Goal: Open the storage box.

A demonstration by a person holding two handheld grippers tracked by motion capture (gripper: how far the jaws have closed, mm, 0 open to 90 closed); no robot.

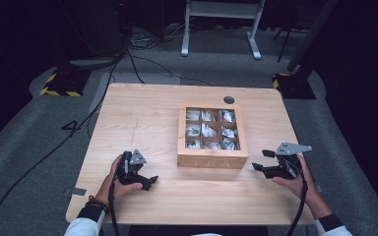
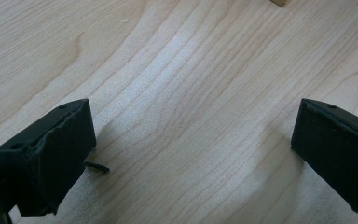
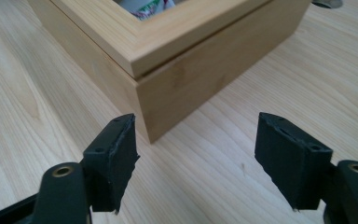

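A wooden tea box (image 1: 212, 158) stands right of the table's middle, its windowed lid shut over several compartments of tea bags. My left gripper (image 1: 149, 181) rests low on the table left of the box, held in a hand. In the left gripper view its jaws (image 2: 191, 154) stand wide apart over bare wood, with a corner of the box (image 2: 279, 2) at the top edge. My right gripper (image 1: 262, 160) hovers just right of the box's front right corner. In the right gripper view its jaws (image 3: 196, 154) are open and empty, facing that corner of the box (image 3: 191, 79).
The light wooden table (image 1: 142, 118) has a round cable hole (image 1: 229, 100) behind the box. Cables run across the grey floor at the left. A white desk frame (image 1: 221, 19) and two yellow-and-black stand bases (image 1: 61, 83) sit beyond the table.
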